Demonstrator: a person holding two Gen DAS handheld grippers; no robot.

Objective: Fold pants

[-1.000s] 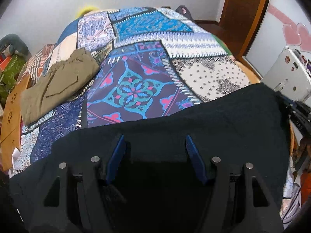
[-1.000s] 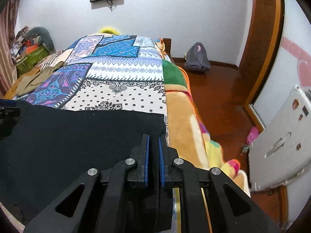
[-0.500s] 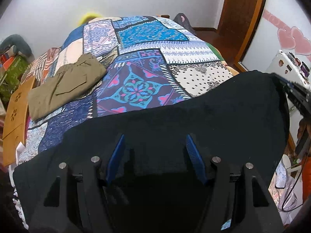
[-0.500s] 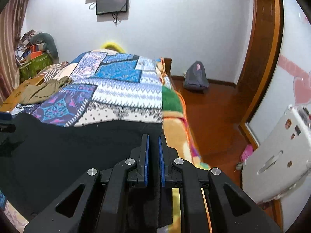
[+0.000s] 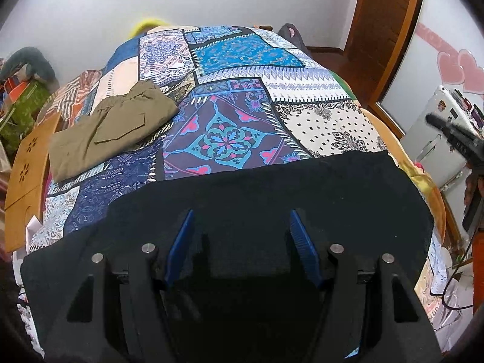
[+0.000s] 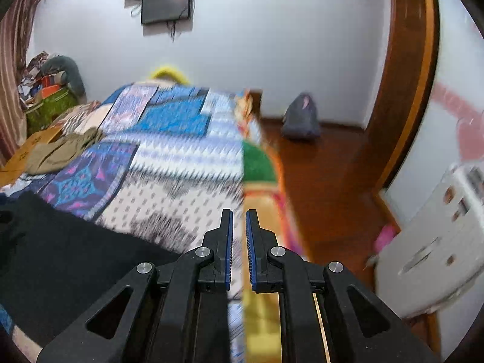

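Note:
Black pants (image 5: 272, 193) lie spread across the near end of the patchwork bed (image 5: 230, 142). My left gripper (image 5: 240, 220) hovers over them, its blue pads wide apart and open, only flat black cloth under the gap. In the right wrist view the pants (image 6: 60, 257) lie at the lower left. My right gripper (image 6: 239, 214) is above the bed's right edge, shut to a narrow slit with nothing in it; the bedspread shows through the slit. From the left wrist view the right gripper (image 5: 453, 139) appears as a dark shape at the far right.
Folded olive pants (image 5: 109, 127) rest on the bed's left side, near a wooden board (image 5: 27, 166). A white panel (image 6: 438, 242) leans by the wall on the right. A grey backpack (image 6: 299, 118) sits on the wooden floor beside the door frame (image 6: 402, 75).
My right gripper has risen off the black pants; the corner that sat between its pads now lies on the bed. The left gripper has drawn back slightly, still open.

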